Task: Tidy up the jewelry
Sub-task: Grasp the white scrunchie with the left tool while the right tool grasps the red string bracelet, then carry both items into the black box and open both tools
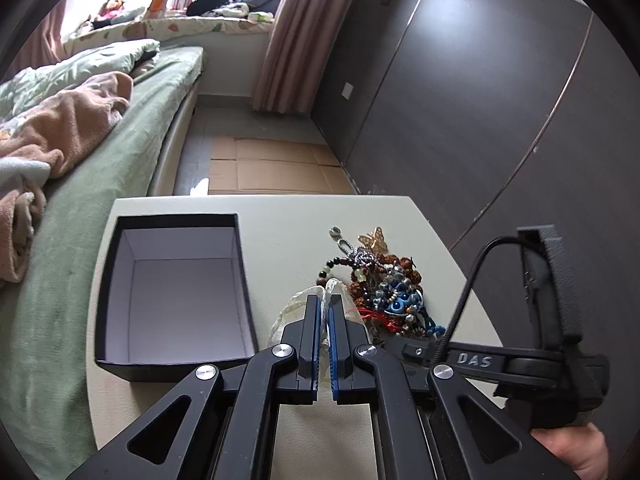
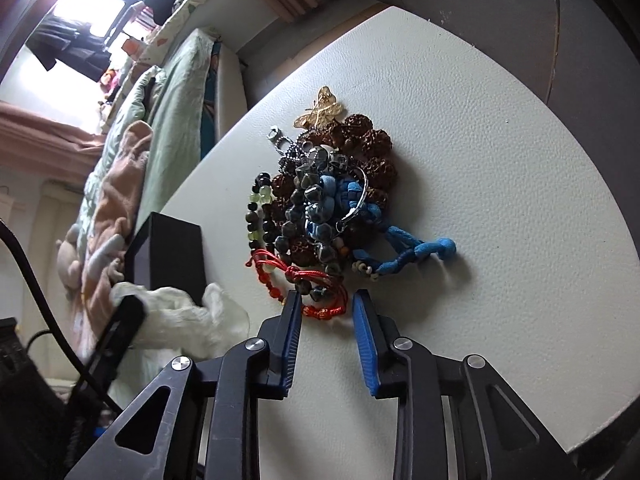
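Observation:
A tangled pile of jewelry (image 1: 384,288) (image 2: 320,208) lies on the white table (image 1: 280,232): brown seed beads, blue cord, dark stone beads, a red string bracelet (image 2: 304,284) and a gold butterfly piece (image 2: 320,114). An open black box (image 1: 176,292) with a white, empty inside stands left of the pile. My left gripper (image 1: 325,300) is shut on a white translucent pouch (image 1: 296,308), held beside the box; the pouch also shows in the right wrist view (image 2: 188,316). My right gripper (image 2: 326,298) is open, its fingertips either side of the red bracelet's near edge.
A bed with green sheet and rumpled blankets (image 1: 80,128) runs along the table's left side. Dark wardrobe doors (image 1: 460,80) stand to the right. Flattened cardboard (image 1: 272,164) lies on the floor beyond the table's far edge.

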`<state>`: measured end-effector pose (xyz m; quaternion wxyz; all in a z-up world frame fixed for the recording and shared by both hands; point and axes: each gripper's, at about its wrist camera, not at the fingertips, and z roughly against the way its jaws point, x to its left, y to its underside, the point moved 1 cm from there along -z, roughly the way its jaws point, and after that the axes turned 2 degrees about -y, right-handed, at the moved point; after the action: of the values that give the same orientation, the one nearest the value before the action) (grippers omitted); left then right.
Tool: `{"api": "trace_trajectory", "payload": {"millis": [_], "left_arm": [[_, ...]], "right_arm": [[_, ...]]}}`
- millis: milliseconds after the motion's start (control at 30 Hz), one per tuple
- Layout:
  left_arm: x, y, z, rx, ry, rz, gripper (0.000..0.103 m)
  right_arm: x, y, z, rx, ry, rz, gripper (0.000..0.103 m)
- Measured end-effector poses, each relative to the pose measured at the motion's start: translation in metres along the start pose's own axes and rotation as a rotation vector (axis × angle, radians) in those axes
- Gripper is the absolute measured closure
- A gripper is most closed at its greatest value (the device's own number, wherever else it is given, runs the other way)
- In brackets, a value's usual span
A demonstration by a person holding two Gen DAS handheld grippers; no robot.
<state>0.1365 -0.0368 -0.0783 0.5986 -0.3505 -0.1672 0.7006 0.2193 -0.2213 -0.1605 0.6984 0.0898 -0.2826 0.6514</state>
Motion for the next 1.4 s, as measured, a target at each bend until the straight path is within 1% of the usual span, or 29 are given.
{"api": "trace_trajectory", "payload": {"millis": [33, 67, 167, 267, 367, 600, 800, 1033, 1100, 1233, 1400], "left_arm": [[0.002, 0.0, 0.003, -0.005, -0.002, 0.002, 0.099], [0.003, -0.001, 0.006, -0.013, -0.001, 0.004, 0.099], [0.009, -0.004, 0.018, -0.045, -0.01, 0.012, 0.099], [0.018, -0.007, 0.026, -0.064, -0.01, 0.039, 0.099], [0.027, -0.009, 0.035, -0.076, -0.003, 0.074, 0.099], [0.048, -0.011, 0.057, -0.131, -0.019, 0.129, 0.099], [0.067, -0.012, 0.074, -0.178, -0.042, 0.175, 0.099], [0.09, -0.014, 0.08, -0.204, -0.075, 0.214, 0.099], [0.094, -0.015, 0.08, -0.211, -0.081, 0.221, 0.099], [0.098, -0.023, 0.078, -0.226, -0.074, 0.22, 0.099], [0.098, -0.036, 0.066, -0.221, -0.053, 0.232, 0.099]], "right_arm": [[0.001, 0.001, -0.003, 0.005, 0.007, 0.003, 0.087], [0.002, 0.002, -0.004, 0.003, 0.01, 0.001, 0.095], [0.006, 0.007, 0.002, -0.03, -0.001, 0.007, 0.097], [0.016, 0.013, 0.012, -0.067, -0.038, 0.041, 0.097], [0.025, 0.017, 0.023, -0.101, -0.102, 0.056, 0.097], [0.045, 0.029, 0.047, -0.185, -0.238, 0.104, 0.097], [0.075, 0.037, 0.053, -0.233, -0.334, 0.16, 0.097], [0.107, 0.043, 0.05, -0.271, -0.44, 0.198, 0.097], [0.113, 0.042, 0.045, -0.266, -0.461, 0.198, 0.097], [0.124, 0.039, 0.033, -0.256, -0.461, 0.198, 0.097], [0.124, 0.035, 0.03, -0.262, -0.473, 0.169, 0.097]]}}
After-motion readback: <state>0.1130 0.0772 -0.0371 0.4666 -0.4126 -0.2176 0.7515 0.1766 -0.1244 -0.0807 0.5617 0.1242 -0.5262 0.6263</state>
